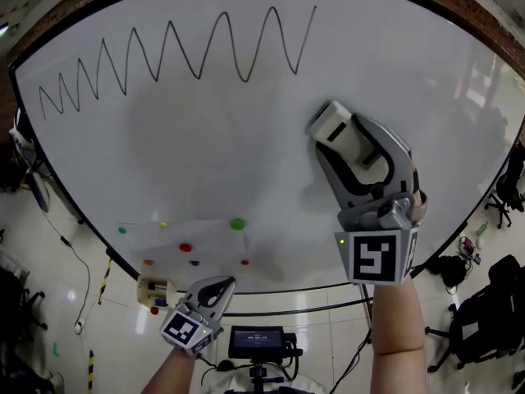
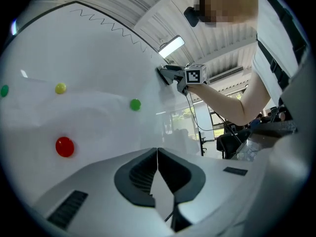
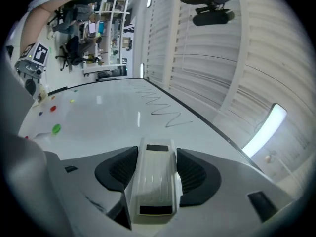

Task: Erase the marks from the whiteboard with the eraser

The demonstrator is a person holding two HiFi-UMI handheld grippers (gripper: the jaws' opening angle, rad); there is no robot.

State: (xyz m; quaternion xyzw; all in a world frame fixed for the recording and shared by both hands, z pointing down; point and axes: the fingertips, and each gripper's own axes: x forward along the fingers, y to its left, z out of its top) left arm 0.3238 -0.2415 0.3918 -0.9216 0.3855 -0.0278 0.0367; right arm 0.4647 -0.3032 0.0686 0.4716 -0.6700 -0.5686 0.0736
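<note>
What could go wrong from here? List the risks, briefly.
1. The eraser in the right claw sits well below the zigzag line; a sideways sweep at this height would probably miss the marks.
2. A stroke drifting low and left could knock the green magnet off the whiteboard.

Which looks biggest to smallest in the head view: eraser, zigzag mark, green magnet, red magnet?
1. zigzag mark, spanning much of the board
2. eraser
3. green magnet and red magnet: look about alike, so not ranked
</note>
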